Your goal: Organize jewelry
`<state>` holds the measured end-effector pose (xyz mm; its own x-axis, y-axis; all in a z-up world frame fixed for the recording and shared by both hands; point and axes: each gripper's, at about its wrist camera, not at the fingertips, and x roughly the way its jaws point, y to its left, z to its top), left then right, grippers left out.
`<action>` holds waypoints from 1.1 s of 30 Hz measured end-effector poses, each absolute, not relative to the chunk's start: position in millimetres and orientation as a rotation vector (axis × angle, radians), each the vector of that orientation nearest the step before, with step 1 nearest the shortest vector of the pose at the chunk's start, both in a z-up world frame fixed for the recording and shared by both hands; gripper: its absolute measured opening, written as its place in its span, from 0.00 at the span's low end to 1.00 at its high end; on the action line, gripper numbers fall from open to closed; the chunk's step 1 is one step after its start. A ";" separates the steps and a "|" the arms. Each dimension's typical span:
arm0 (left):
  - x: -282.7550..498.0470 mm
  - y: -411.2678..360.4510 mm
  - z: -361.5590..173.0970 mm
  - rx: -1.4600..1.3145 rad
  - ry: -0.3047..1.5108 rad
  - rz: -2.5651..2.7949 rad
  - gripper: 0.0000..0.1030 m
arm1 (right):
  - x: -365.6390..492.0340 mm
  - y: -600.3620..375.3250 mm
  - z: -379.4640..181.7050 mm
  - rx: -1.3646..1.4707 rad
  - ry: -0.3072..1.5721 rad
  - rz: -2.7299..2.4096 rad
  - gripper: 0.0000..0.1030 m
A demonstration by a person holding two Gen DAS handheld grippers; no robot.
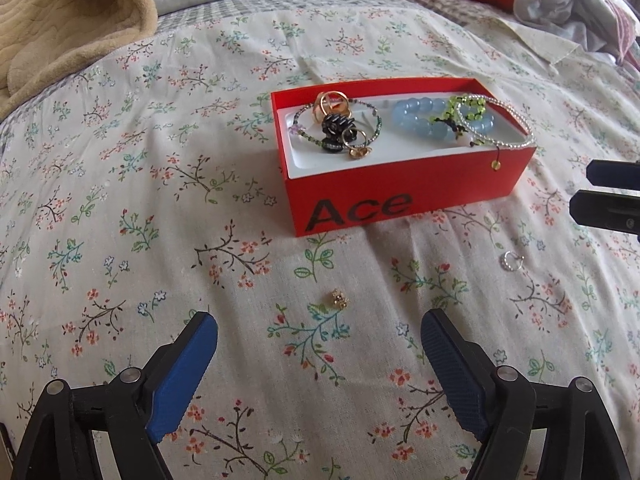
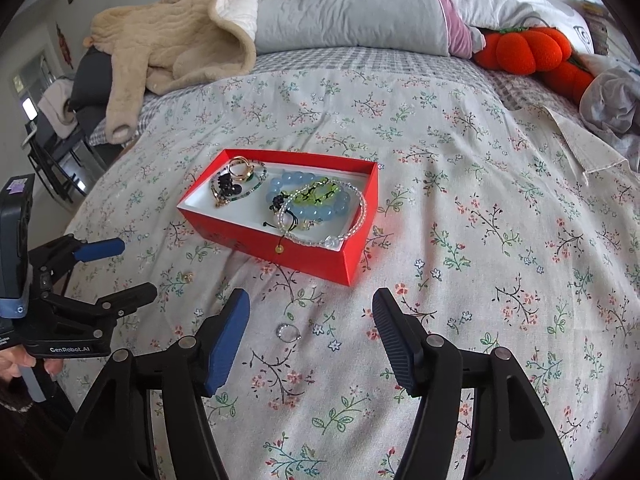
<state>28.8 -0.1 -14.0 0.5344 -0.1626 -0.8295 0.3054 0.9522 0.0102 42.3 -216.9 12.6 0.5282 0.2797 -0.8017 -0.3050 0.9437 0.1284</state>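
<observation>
Lying just beyond my spread, empty left tongs is a small gold earring on the bed; my right tongs, equally wide, frame a silver ring, both short of the red box of bracelets.

A floral bedsheet printed with small sprigs and blossoms spreads out ahead of the tongs. Far beyond them, to the left, lies a crumpled beige fleece blanket. A grey pillow sits straight ahead at the back, with an orange pumpkin plush to its right (a second one partly hidden behind it).
</observation>
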 end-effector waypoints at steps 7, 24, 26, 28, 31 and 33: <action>26.6 0.5 -29.1 0.169 1.011 -0.258 0.85 | 36.2 -211.8 -5.5 -0.062 1.005 0.324 0.65; 23.3 4.0 -72.7 0.188 1.071 -0.218 1.00 | 26.0 -182.6 -57.0 -0.174 1.103 0.347 0.67; 24.8 7.3 -74.8 0.157 1.066 -0.219 1.00 | 26.0 -180.1 -59.3 -0.178 1.088 0.339 0.72; 26.1 6.0 -74.9 0.156 1.067 -0.210 1.00 | 27.0 -178.0 -61.5 -0.169 1.080 0.330 0.75; 27.6 6.4 -75.8 0.145 1.063 -0.199 1.00 | 29.6 -176.0 -62.7 -0.161 1.073 0.323 0.79; 28.4 6.6 -75.7 0.138 1.061 -0.200 1.00 | 31.5 -175.2 -63.3 -0.156 1.067 0.319 0.81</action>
